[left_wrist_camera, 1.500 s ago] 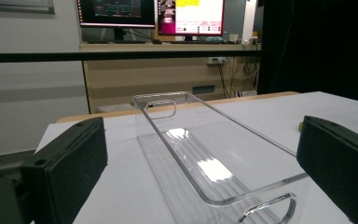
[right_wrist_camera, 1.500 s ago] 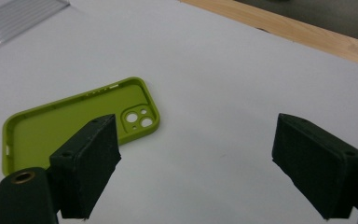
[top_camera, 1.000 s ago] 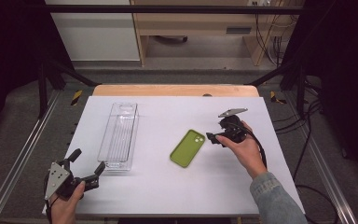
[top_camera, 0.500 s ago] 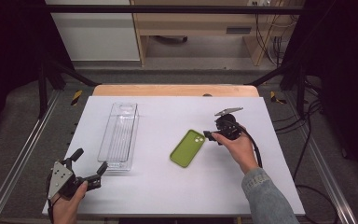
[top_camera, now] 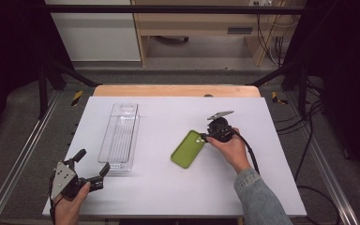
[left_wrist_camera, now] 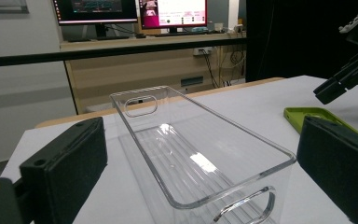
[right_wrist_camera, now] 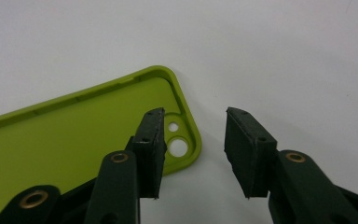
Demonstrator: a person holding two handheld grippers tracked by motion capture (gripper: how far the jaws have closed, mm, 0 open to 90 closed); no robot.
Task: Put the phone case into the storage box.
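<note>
Right tongs (right_wrist_camera: 192, 154) gape at the thin, light, flexible lime-green rubbery phone case (right_wrist_camera: 74, 135); pinch its raised corner rim. Left tongs (top_camera: 92, 164) wide, lower left.

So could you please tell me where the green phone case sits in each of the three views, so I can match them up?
High view: the green phone case lies right of centre on the white table, at the right gripper.
Left gripper view: at the right edge, beyond the clear bin, partly behind the near jaw.
Right gripper view: at the left, its camera-hole corner under the open jaws.
Shared landmark: the camera-hole corner beside the right gripper's tip.
</note>
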